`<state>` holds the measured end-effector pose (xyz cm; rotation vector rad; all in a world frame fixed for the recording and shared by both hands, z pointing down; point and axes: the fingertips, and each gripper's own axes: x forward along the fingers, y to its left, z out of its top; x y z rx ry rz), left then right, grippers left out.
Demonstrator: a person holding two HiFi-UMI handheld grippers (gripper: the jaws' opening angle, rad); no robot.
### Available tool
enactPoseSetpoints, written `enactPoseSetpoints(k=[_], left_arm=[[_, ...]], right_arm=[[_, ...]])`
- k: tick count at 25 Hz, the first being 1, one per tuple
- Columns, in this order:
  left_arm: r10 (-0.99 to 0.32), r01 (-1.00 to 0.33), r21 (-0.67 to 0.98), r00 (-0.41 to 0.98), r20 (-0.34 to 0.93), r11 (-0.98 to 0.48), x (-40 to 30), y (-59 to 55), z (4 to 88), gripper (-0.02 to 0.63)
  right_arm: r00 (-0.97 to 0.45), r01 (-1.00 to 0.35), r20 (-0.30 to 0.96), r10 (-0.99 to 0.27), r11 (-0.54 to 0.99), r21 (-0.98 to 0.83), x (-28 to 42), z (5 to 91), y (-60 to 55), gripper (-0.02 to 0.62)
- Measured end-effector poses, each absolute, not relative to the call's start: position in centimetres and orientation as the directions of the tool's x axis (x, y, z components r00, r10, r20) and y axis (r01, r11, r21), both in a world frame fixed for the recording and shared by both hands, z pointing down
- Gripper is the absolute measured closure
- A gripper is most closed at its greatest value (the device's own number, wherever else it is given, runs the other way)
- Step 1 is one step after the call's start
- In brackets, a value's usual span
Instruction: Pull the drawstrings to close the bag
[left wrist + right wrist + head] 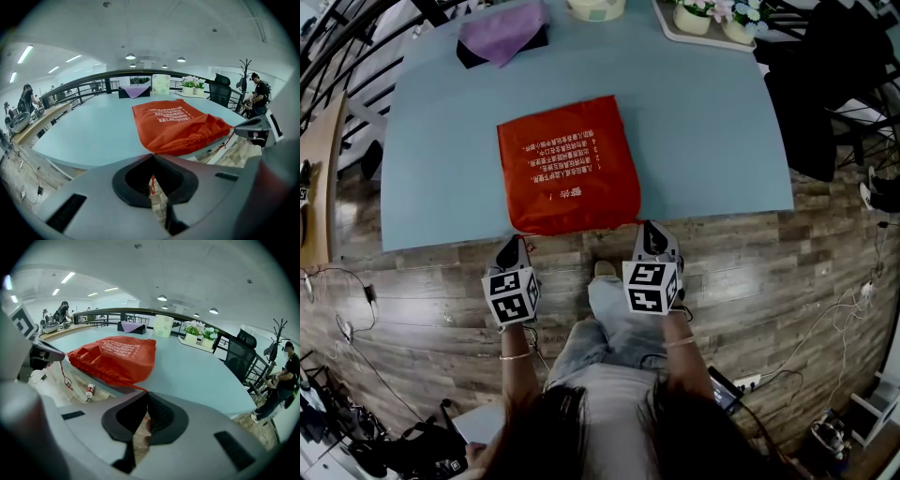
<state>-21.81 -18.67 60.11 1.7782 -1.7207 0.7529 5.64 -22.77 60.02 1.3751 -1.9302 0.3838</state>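
1. The left gripper [515, 247] has its jaws clenched tight on the left drawstring [151, 183]. In the left gripper view this thin red cord shows in the slit where the two pads meet.
2. The right gripper [649, 232] has its jaws clenched in the same way on the right drawstring [136, 388]. The red cord runs from the near corner of the bag straight into the closed pads.
3. Both grippers are just off the near edge of the desk [712, 122], above the wooden floor [787, 272]. One is at each near corner of the bag, the left gripper a little farther from the edge than the right.
4. The bag [567, 167] is red and lies flat on the light blue desk. Its gathered, puckered mouth is at the near edge, towards the person.
5. The top face of the bag carries several lines of white print under a short heading. From the head view the print is upside down, and the characters are too small to read in any view.
6. The cube [511, 295] on each gripper bears black and white square markers
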Motion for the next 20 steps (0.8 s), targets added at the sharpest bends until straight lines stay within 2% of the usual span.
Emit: enactPoseSetpoints(k=[20], left_arm=[[-0.688, -1.000, -0.023, -0.029, 0.725, 0.018, -23.4, -18.4, 60.0, 0.589]], right_arm=[[-0.138, -0.924, 0.704, -0.697, 0.347, 0.162, 7.9, 60.2, -23.3, 0.566]])
